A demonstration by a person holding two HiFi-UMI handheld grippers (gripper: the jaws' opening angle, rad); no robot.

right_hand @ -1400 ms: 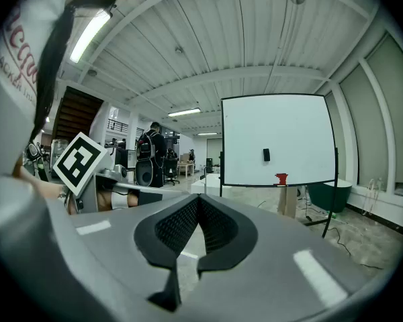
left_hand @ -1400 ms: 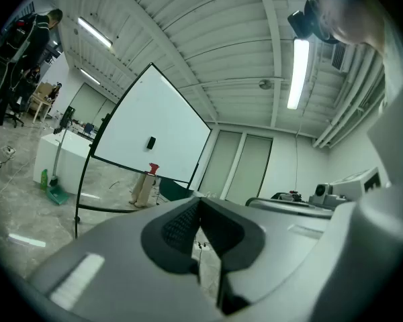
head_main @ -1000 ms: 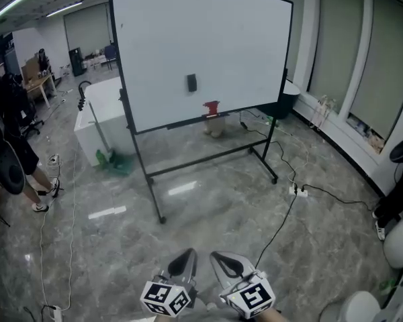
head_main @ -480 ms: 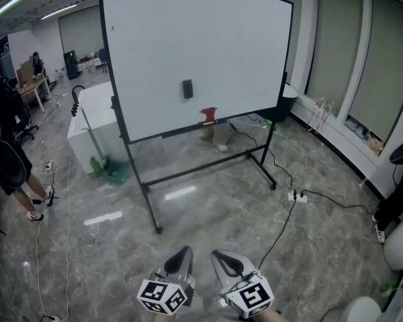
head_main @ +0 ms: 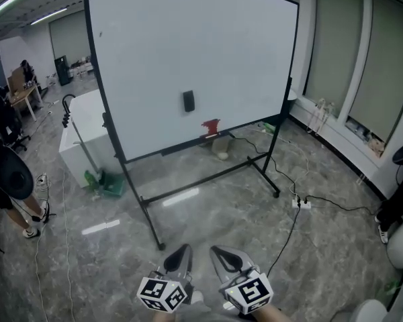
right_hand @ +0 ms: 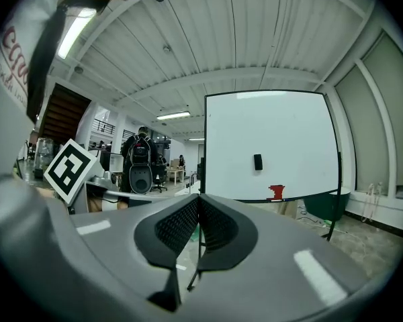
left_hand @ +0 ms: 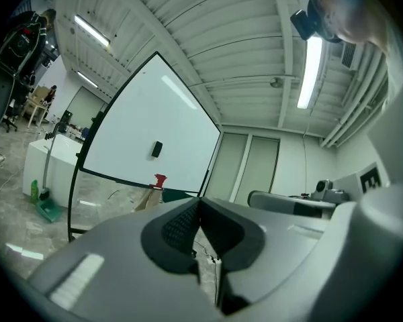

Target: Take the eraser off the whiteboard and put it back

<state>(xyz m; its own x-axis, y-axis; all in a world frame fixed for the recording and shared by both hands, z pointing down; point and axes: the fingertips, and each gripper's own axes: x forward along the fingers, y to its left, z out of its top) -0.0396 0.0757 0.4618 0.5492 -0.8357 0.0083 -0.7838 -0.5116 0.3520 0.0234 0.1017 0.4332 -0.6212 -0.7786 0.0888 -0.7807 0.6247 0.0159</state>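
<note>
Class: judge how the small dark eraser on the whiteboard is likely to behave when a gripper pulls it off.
The eraser clings to the upright whiteboard with nothing under it, so it is probably magnetic and may resist, then release suddenly. It looks small and blocky, so likely light, stiff and unlikely to roll.

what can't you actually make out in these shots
eraser: too small and far in every view to show how it clings to the whiteboard.
red object at the board's lower edge: too small to identify, head view.
whatever stands behind the board: hidden by it, head view.
</note>
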